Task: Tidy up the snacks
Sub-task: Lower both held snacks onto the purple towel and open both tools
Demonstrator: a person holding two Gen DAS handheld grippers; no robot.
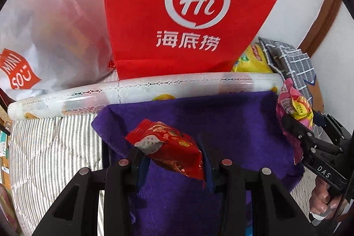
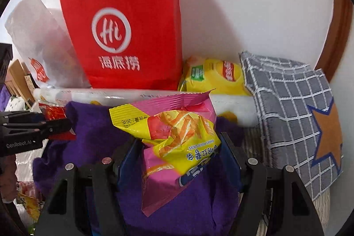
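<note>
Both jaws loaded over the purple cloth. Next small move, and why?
Probably lower both a little further toward the purple cloth, then release. The left gripper is shut on the red snack packet, and the right gripper is shut on the pink-and-yellow sweet potato stick packet. Both packets look to be above the cloth, and the cloth under them looks bare.

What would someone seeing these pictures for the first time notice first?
The big red paper bag with its white Hi logo stands against the wall at the back, dominating both views. In front of it, over a purple cloth, each gripper carries a snack: the left gripper is shut on a red snack packet, the right gripper on a pink and yellow sweet potato sticks packet.
</note>
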